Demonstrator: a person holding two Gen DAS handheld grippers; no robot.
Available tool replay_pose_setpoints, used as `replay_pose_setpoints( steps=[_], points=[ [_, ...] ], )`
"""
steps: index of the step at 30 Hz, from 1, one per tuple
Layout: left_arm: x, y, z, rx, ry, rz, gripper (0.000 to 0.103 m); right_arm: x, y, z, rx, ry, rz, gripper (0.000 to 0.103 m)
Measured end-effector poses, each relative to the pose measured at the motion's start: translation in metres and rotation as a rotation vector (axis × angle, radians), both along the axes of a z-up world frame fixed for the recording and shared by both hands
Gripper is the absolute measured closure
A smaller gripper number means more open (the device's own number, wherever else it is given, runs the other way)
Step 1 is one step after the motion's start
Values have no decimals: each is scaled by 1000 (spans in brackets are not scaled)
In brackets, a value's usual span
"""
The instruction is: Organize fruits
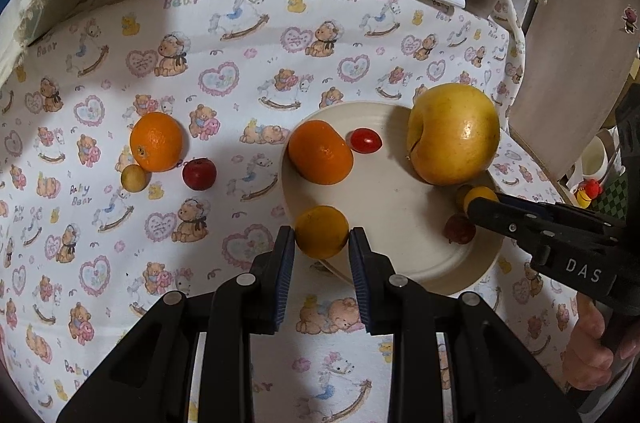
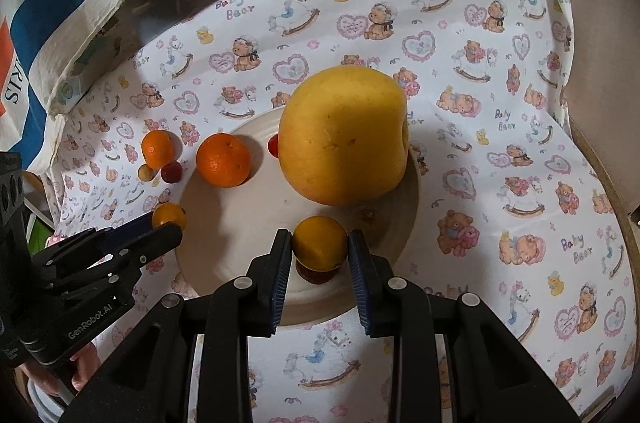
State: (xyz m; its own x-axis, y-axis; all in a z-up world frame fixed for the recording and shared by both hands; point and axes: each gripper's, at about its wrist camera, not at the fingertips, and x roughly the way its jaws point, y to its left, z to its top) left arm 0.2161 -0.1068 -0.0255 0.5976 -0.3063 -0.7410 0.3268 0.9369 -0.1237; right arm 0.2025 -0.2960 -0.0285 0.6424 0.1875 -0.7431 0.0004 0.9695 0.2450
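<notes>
Holding a small yellow fruit in each clamped gripper, left (image 1: 321, 237) and right (image 2: 319, 243), over the plate (image 2: 224, 255), we risk one rolling off if dropped.

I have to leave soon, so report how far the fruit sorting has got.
Done: the yellow apple, one orange and a cherry tomato lie on the plate.
In hand: the left gripper and right gripper each clamp a small yellow-orange fruit over the plate.
Left: three fruits on the cloth.
</notes>
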Motion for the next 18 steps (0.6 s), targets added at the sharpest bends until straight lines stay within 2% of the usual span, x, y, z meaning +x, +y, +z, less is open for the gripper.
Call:
replay_pose_setpoints(
  steps=[3, 4, 5, 7, 10, 14, 16, 18],
  points=[
    [-1, 0, 1, 6, -13, -2, 76, 0, 0, 0, -11, -3, -13, 72],
    [-1, 0, 2, 8, -16, -3, 76, -1, 0, 0, -13, -4, -15, 67],
    [-2, 0, 2, 10, -19, -5, 76, -1, 0, 0, -16, -6, -18, 58],
    [-3, 0, 3, 9, -23, -6, 73, -2, 0, 2, -27, -19, -28, 51],
    [-4, 1, 5, 16, -35, 1, 67, -4, 0, 5, -30, -31, -24, 51],
    [-12, 5, 16, 29, -92, 19, 57, -8, 2, 11, -24, -57, -12, 50],
    [-16, 7, 23, 36, -133, 30, 47, -12, 4, 15, -32, -80, -8, 48],
    [-21, 9, 31, 40, -178, 45, 34, -17, 7, 21, -50, -118, -8, 41]
  ],
)
